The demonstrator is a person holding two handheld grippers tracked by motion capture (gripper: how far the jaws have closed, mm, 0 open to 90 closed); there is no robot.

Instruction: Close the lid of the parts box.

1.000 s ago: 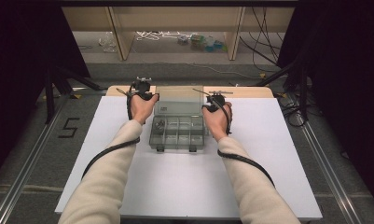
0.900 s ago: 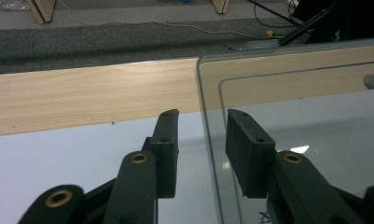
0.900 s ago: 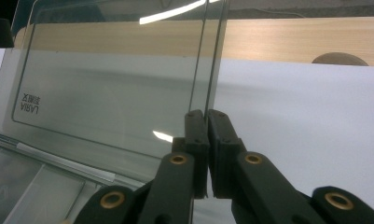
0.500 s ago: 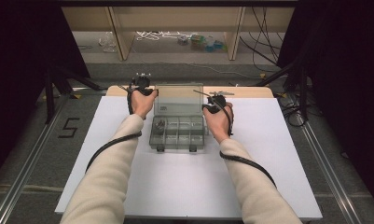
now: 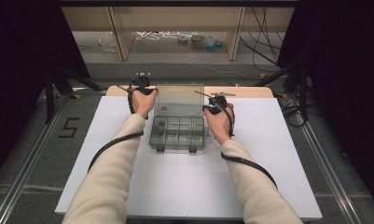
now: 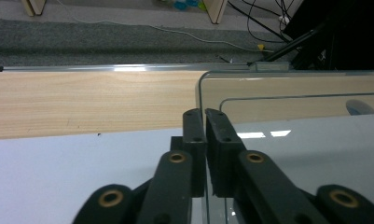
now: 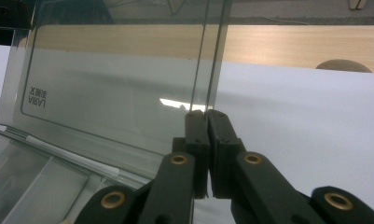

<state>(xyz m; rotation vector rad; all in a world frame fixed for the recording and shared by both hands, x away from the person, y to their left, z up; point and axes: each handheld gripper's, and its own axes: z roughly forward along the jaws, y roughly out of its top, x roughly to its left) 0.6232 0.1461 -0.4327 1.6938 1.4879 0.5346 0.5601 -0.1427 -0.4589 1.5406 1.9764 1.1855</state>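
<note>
A clear plastic compartment box (image 5: 177,135) lies on the white board with its lid (image 5: 179,97) raised behind it. My left gripper (image 5: 149,89) is at the lid's left edge. Its jaws have just been closing, and in the left gripper view the gripper (image 6: 204,119) is shut on the lid's edge (image 6: 292,126). My right gripper (image 5: 207,103) is at the lid's right side. In the right gripper view it (image 7: 206,119) is shut on the upright edge of the lid (image 7: 110,93), above the empty compartments (image 7: 31,177). Small items (image 5: 160,123) lie in a back-left compartment.
The white board (image 5: 268,154) covers a wooden table (image 5: 250,92). Metal rails (image 5: 327,177) run along both sides. A "5" (image 5: 69,127) marks the floor at left. Shelf legs (image 5: 235,32) and loose cables (image 5: 268,46) lie beyond the table.
The left hand has shifted slightly at the lid's left edge. The right hand and the box have kept still.
</note>
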